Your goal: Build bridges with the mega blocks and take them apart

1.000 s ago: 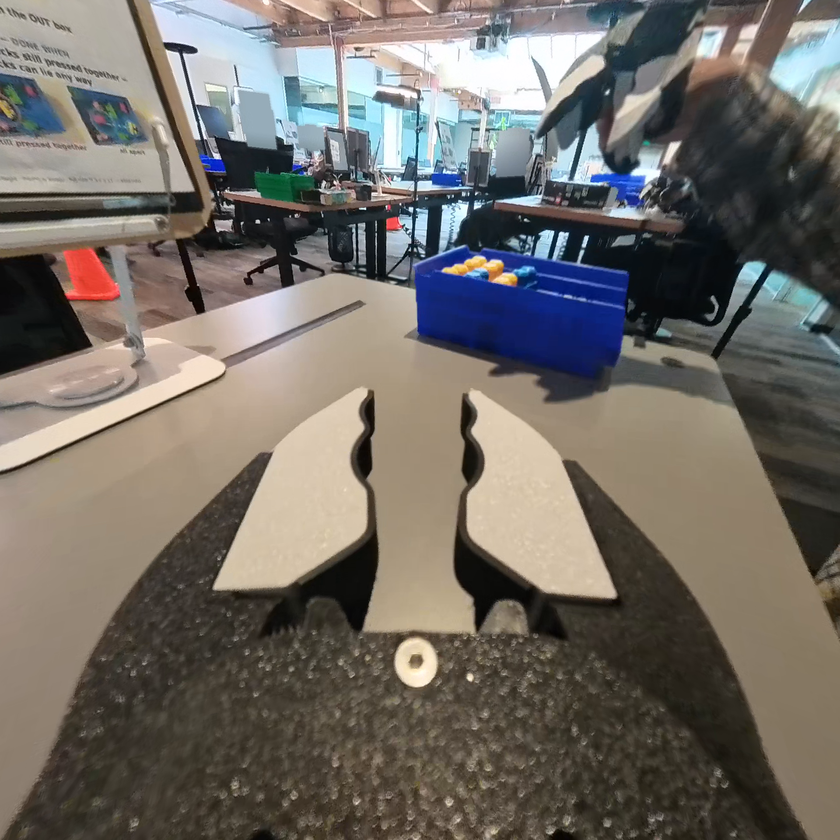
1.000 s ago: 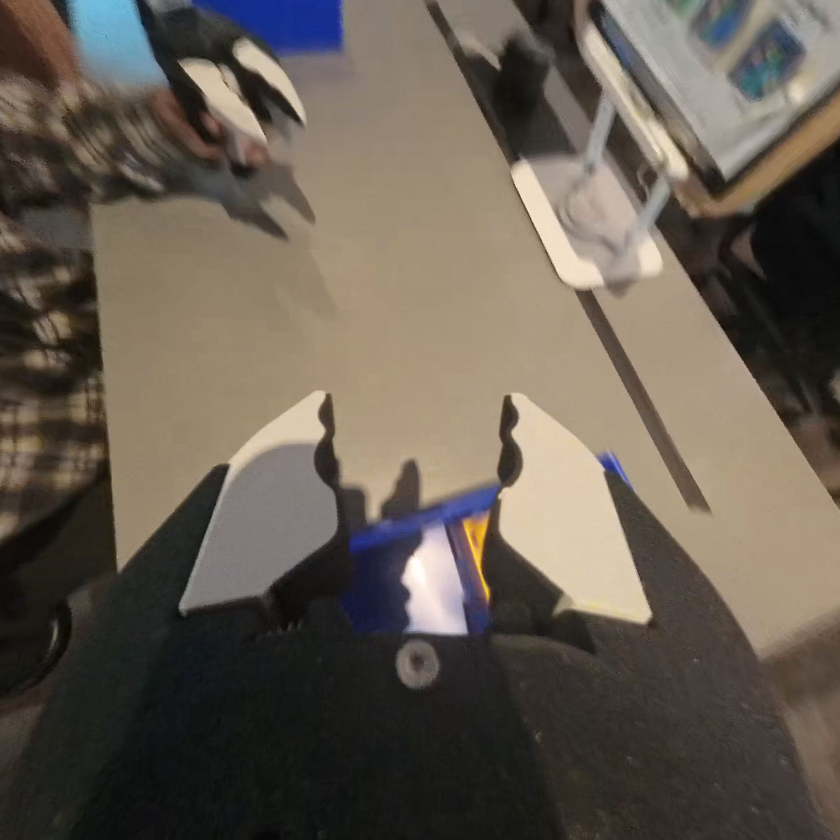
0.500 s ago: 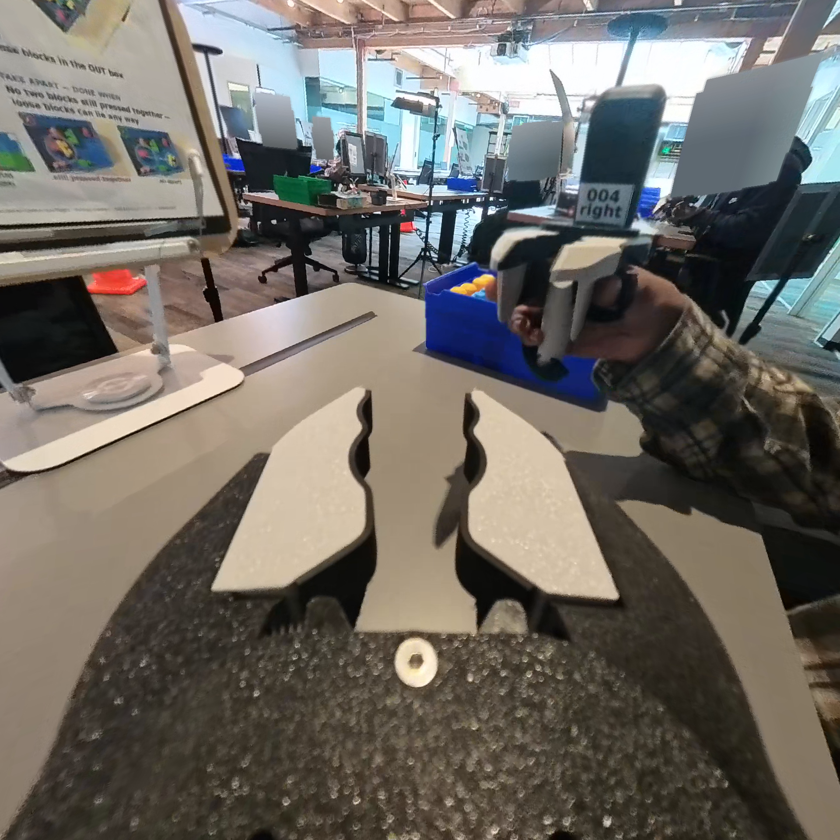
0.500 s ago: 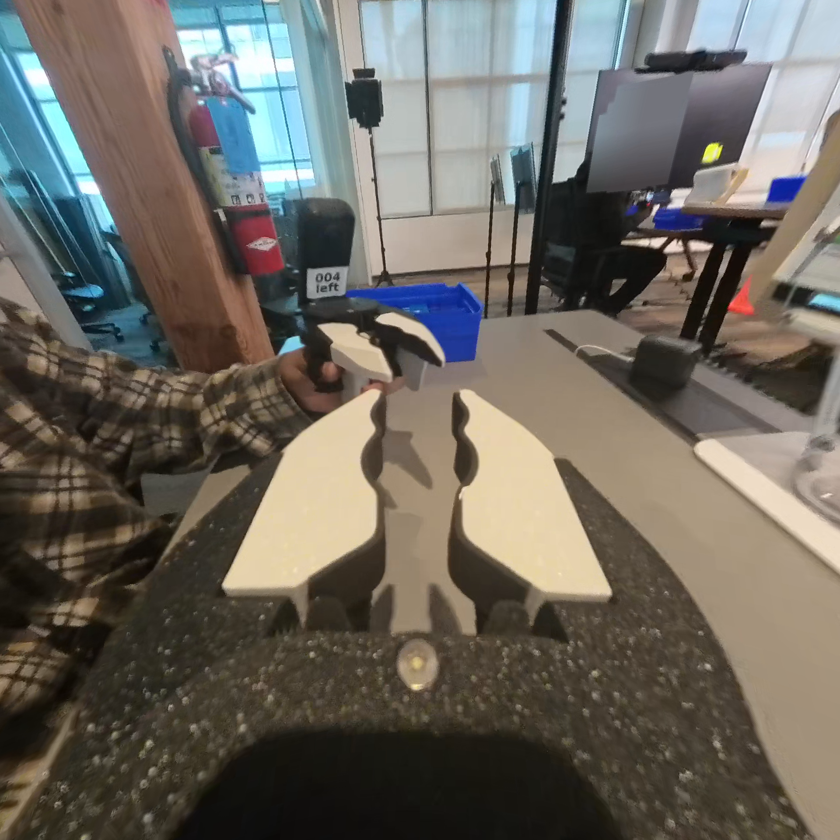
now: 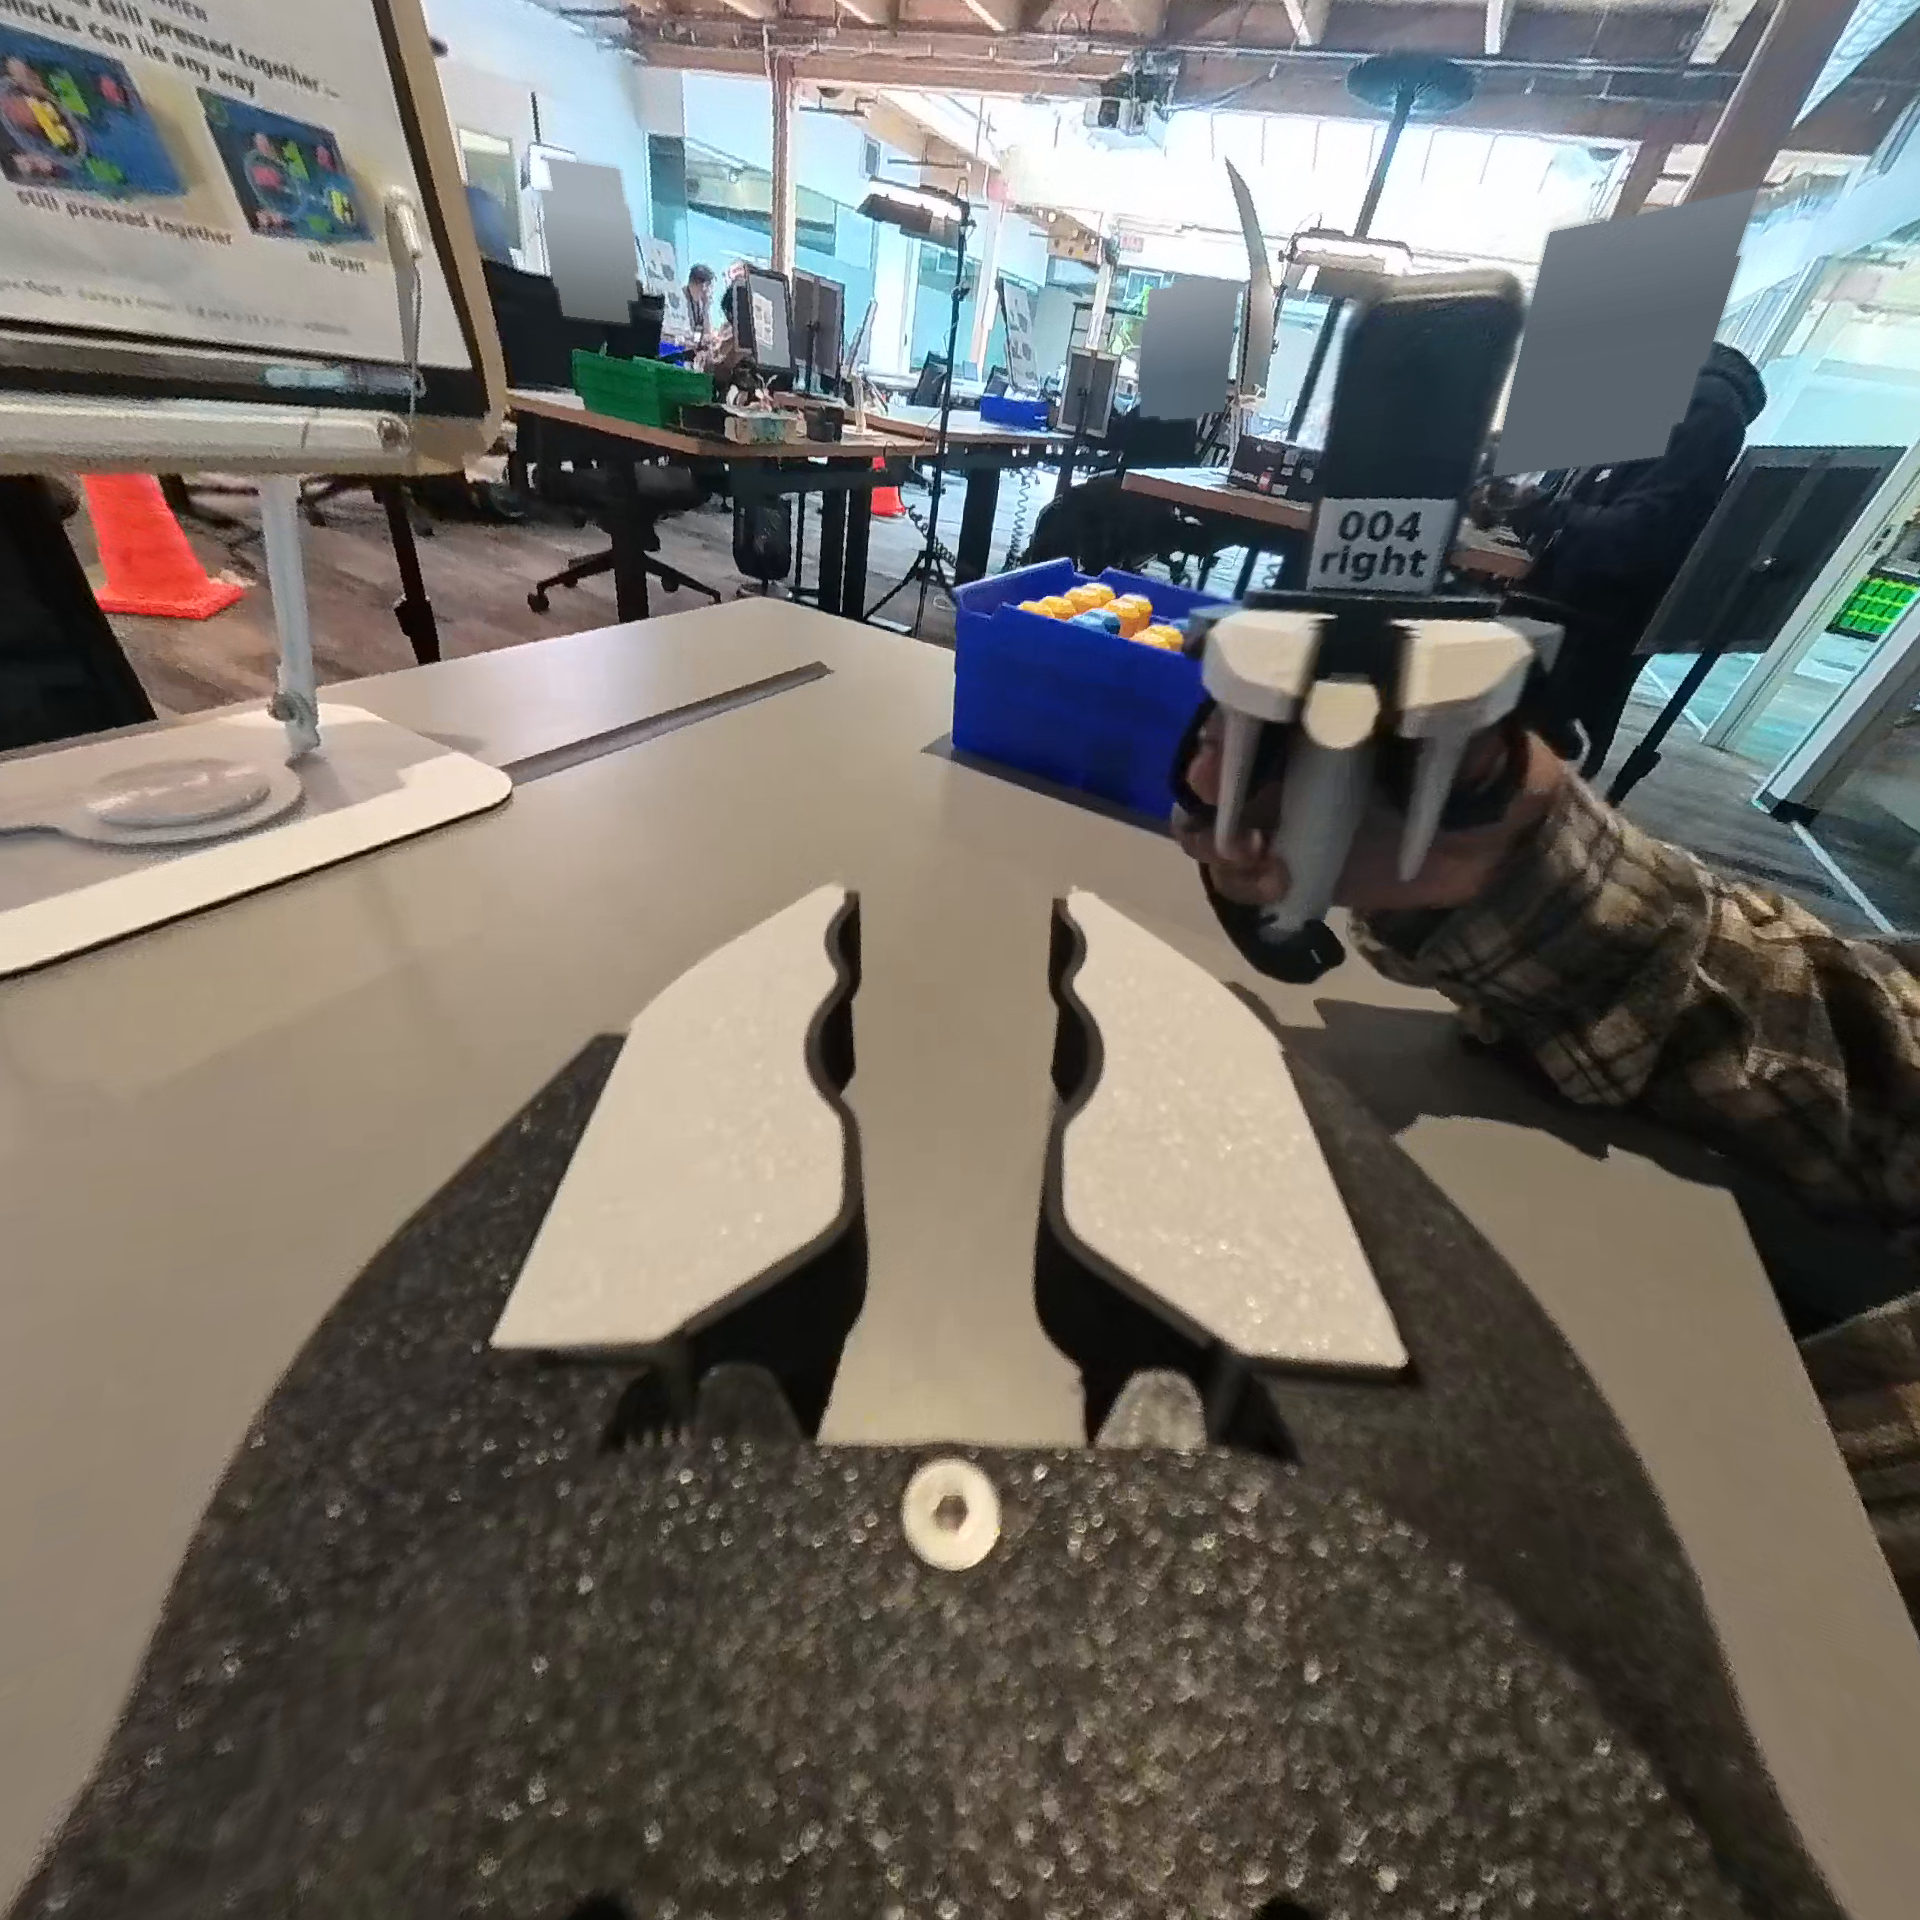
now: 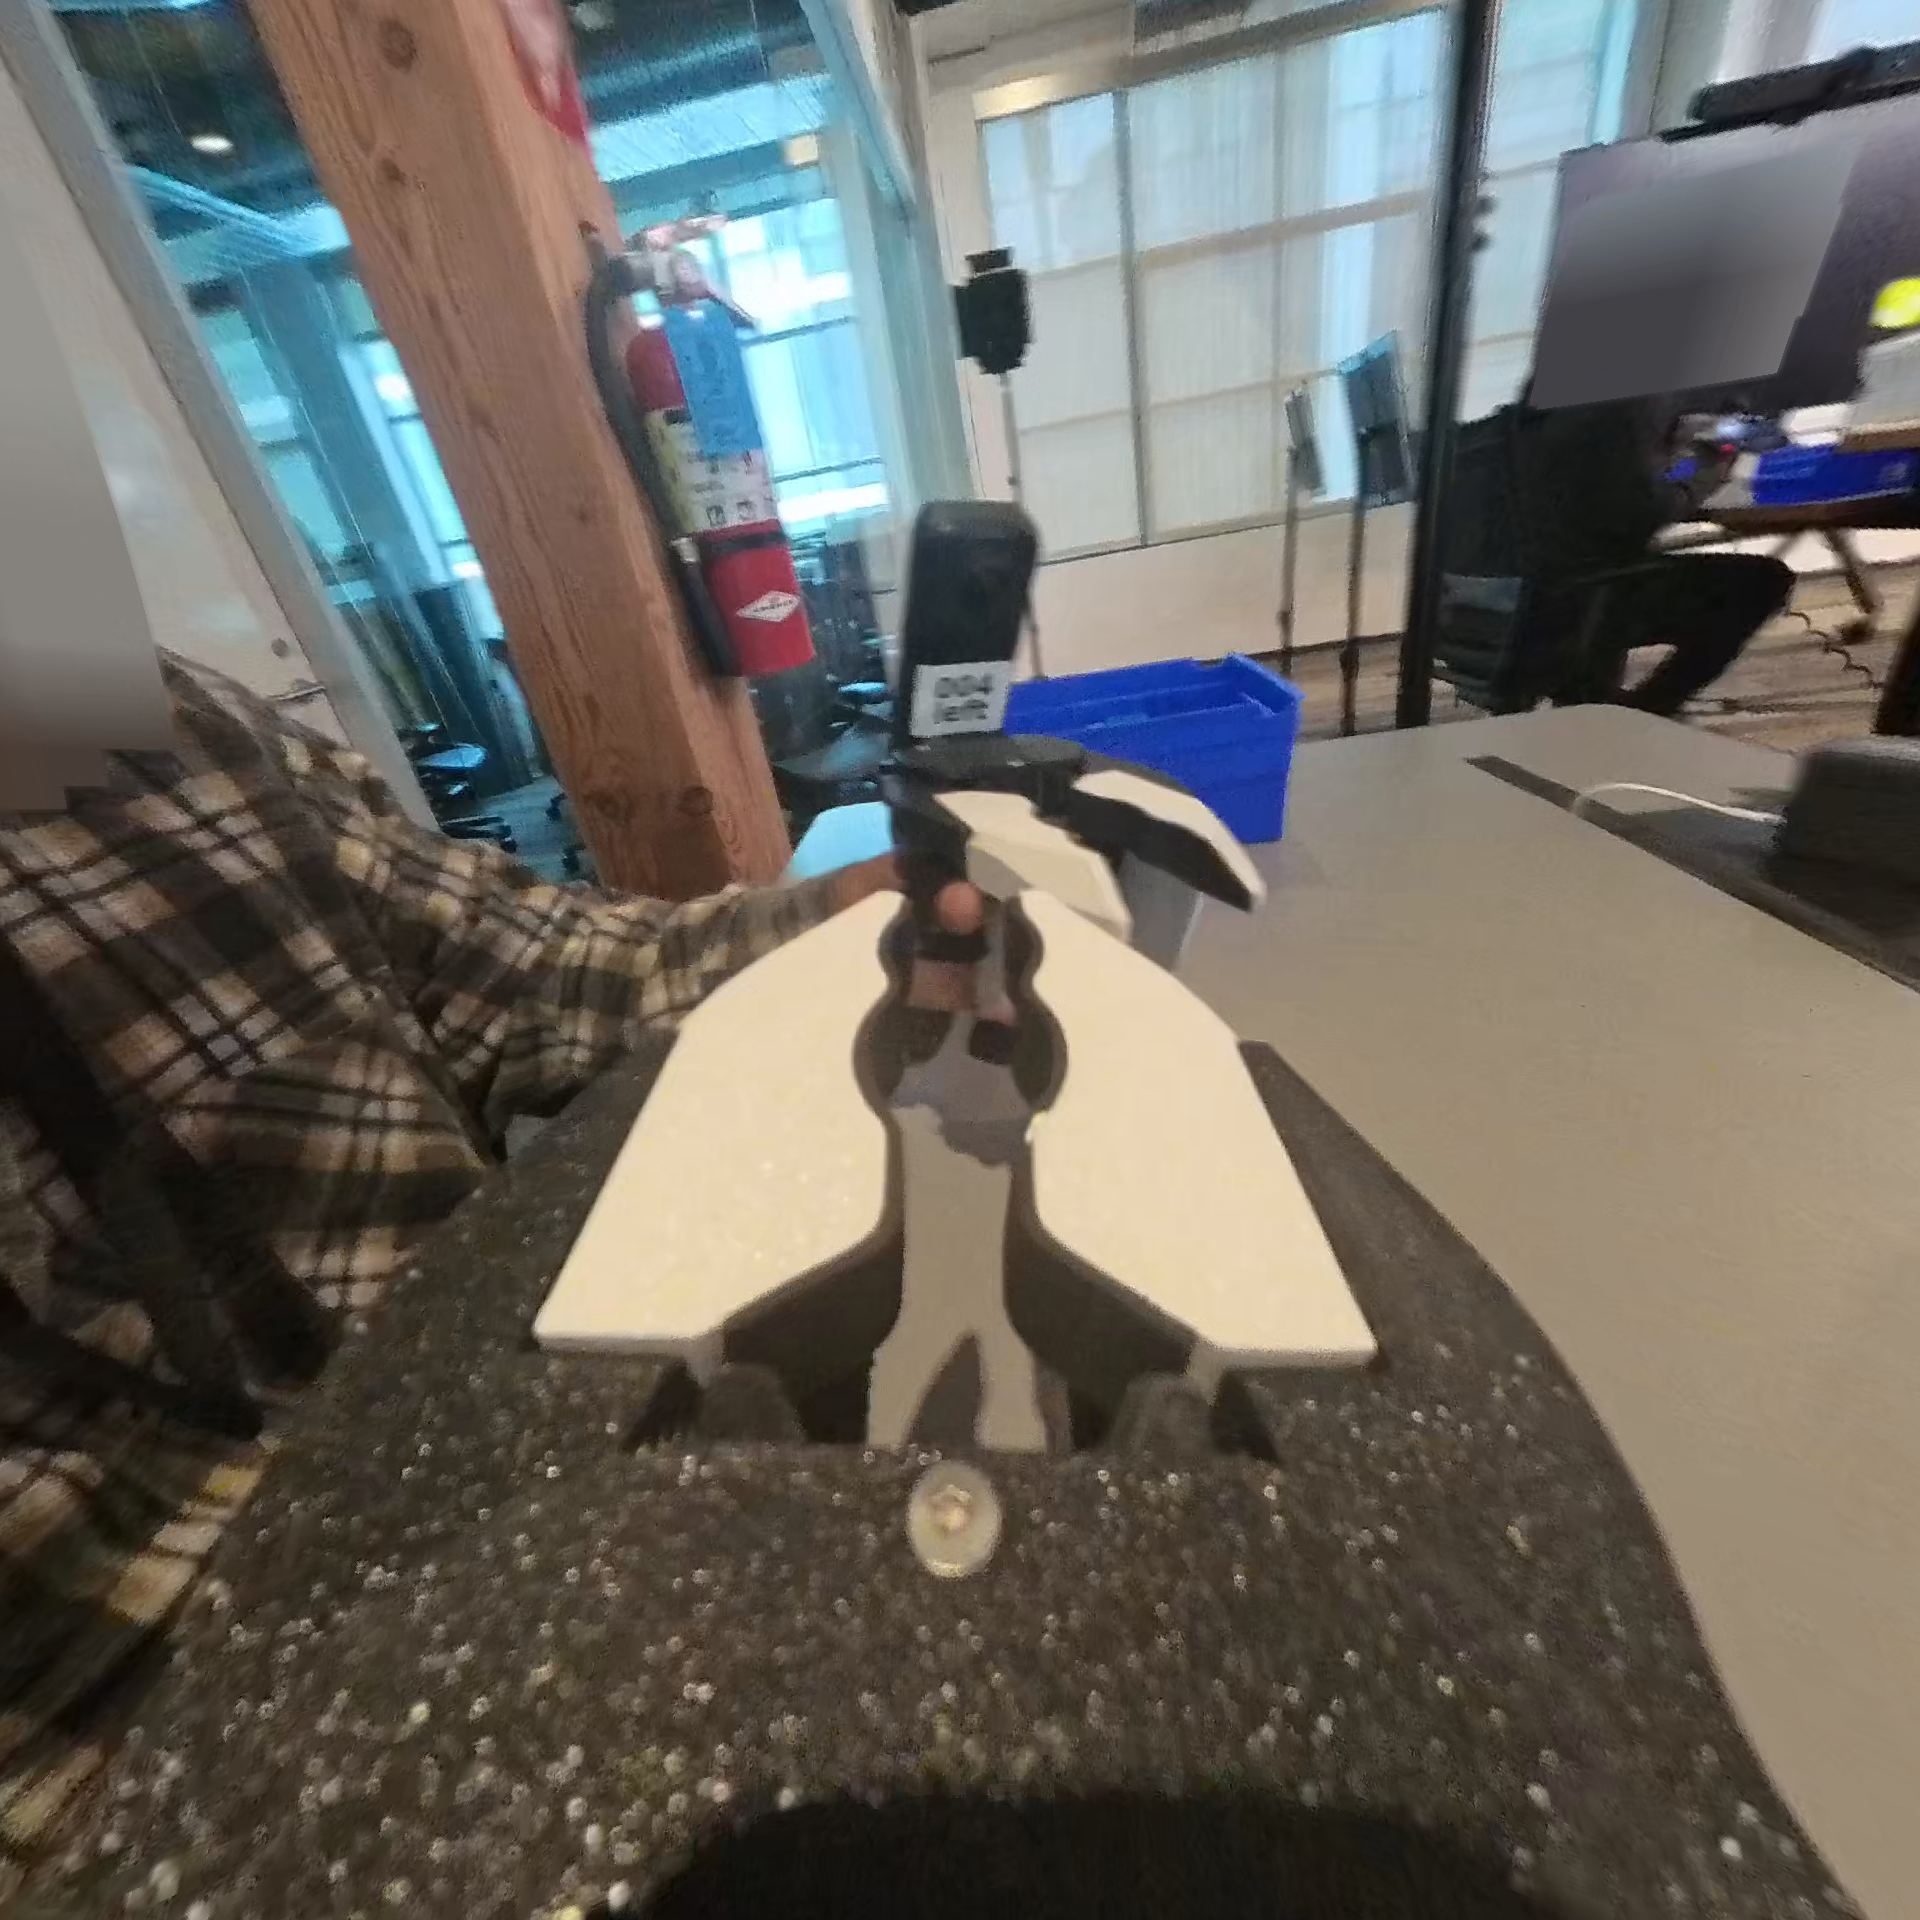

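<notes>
Two grippers, left and right, each bearing a white printed label, hover parted and empty near the blue bin of blocks.

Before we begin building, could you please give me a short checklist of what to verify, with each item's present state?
1. Left gripper empty, jaws apart: ok.
2. Right gripper empty, narrow gap: ok.
3. Blue plastic bin holds yellow and blue blocks: ok.
4. Bare grey tabletop between the grippers for building: ok.
5. Second blue bin empty: cannot tell.
6. Bridge started: not ok, none visible.
</notes>
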`<control>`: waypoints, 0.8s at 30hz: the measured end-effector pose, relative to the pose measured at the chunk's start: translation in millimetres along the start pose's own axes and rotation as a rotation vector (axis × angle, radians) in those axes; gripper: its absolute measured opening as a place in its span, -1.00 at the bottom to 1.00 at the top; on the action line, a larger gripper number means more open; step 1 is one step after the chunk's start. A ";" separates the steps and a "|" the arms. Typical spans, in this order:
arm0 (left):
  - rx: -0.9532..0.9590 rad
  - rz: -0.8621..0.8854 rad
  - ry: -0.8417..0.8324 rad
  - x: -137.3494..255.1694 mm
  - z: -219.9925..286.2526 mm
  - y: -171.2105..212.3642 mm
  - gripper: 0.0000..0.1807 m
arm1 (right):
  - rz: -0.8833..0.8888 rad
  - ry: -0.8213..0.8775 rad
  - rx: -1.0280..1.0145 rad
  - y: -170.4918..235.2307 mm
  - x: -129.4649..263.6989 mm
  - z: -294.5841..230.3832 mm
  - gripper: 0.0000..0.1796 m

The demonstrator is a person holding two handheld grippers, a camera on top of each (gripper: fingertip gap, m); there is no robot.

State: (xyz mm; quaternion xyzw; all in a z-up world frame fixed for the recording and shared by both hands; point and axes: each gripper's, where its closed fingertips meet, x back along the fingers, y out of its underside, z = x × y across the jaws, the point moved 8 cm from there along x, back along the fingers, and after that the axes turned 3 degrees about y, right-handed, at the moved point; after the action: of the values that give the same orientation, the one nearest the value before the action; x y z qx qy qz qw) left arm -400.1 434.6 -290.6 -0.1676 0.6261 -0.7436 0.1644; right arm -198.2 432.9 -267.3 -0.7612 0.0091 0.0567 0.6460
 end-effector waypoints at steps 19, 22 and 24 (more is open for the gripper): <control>-0.029 -0.020 0.099 -4.9 14.9 0.3 -0.60 | -0.162 0.148 0.021 19.3 3.4 22.1 -0.87; -0.032 -0.031 0.084 -3.4 13.9 0.2 -0.60 | -0.202 0.197 0.031 24.4 2.5 23.7 -0.88; -0.031 -0.031 0.068 0.1 12.7 -0.9 -0.60 | -0.208 0.205 0.065 23.3 2.7 22.3 -1.00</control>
State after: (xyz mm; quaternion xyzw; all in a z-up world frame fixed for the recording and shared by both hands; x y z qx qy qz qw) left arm -394.4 423.6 -287.7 -0.1547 0.6401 -0.7414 0.1287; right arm -199.2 451.2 -293.9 -0.7387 -0.0021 -0.0890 0.6682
